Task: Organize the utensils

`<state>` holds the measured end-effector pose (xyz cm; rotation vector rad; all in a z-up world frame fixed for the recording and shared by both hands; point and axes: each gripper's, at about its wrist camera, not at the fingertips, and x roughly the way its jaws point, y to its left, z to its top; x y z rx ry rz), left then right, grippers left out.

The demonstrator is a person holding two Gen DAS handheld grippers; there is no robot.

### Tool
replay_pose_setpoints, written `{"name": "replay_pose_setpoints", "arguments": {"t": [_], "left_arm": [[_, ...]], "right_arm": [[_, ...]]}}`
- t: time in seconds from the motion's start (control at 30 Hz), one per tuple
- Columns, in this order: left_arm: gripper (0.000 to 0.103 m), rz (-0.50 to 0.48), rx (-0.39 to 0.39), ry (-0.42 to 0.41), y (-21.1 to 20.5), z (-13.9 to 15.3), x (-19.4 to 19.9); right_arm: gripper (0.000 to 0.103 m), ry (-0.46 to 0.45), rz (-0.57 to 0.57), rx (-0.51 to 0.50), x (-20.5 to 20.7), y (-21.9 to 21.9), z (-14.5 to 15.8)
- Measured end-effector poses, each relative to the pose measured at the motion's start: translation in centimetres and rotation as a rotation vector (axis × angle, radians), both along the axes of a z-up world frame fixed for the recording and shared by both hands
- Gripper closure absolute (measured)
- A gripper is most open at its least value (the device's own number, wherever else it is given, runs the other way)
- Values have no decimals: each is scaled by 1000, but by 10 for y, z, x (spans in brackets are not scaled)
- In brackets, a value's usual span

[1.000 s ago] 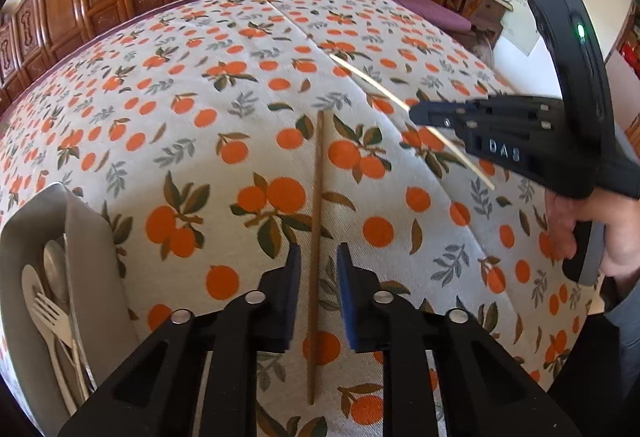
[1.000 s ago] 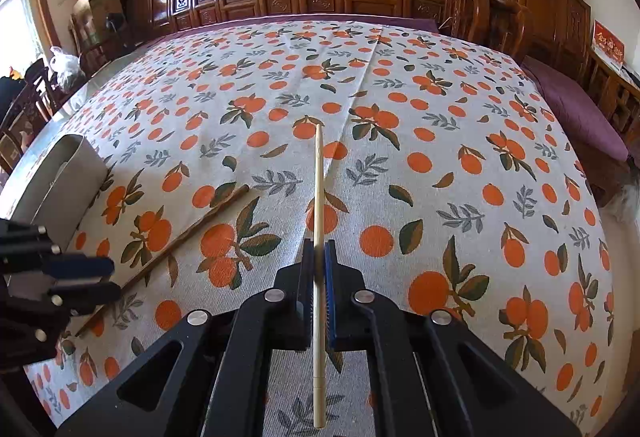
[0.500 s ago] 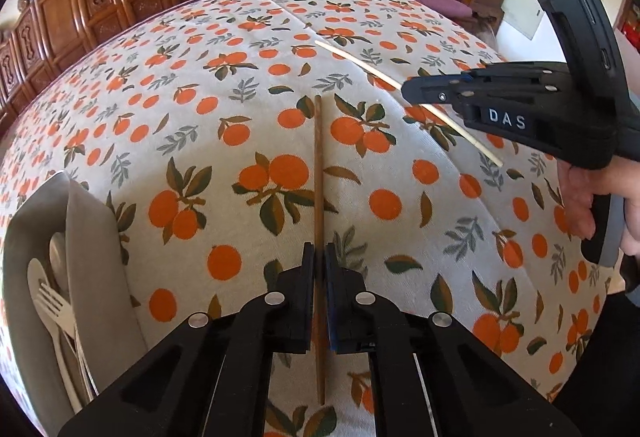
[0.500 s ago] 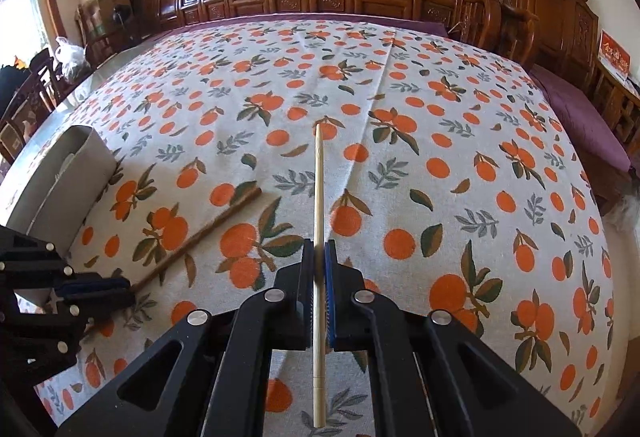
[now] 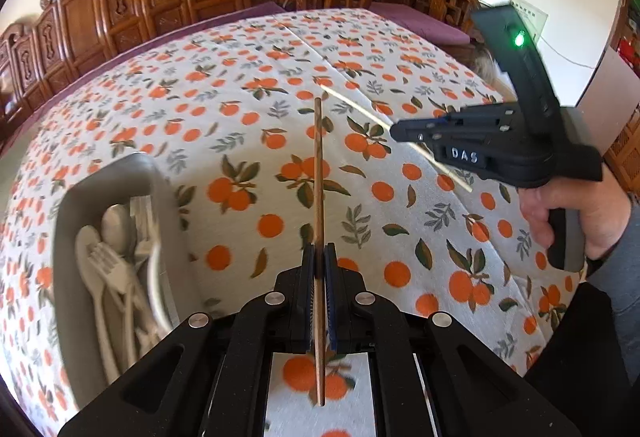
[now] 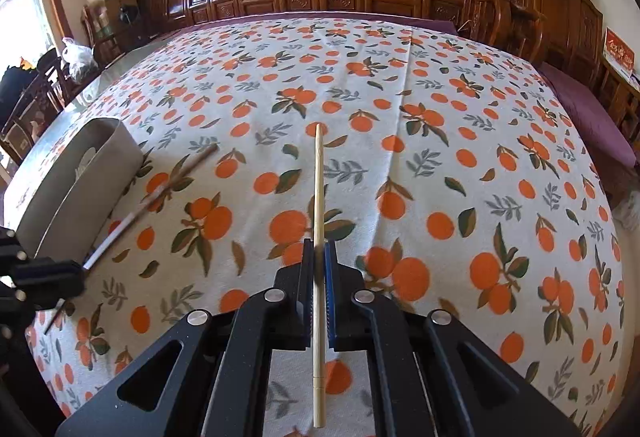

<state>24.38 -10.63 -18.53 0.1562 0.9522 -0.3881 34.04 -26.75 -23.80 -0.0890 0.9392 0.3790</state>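
Each hand-held gripper [image 5: 319, 257] pinches 1 chopstick [image 5: 318, 173].

white letters "das" stand on the right tool [image 5: 404, 135], nothing else readable.

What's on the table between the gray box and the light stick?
In the right wrist view, only the dark chopstick crosses the tablecloth between the gray box and the light chopstick.
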Motion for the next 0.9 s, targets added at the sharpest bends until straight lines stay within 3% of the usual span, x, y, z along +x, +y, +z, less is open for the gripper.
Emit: {"name": "replay_pose_setpoints", "arguments": {"t": [0.3,0.53,0.9], "left_arm": [[99,99,-47,-17,48,26,-21],[99,174,-36,-41,83,37,-22],[99,270,3,-8,130,8,0]], "right_arm": [[97,-47,22,26,-22,20,21],[97,-74,53,55,-40,40,34],[97,-46,84,22,-41,48,19]]}}
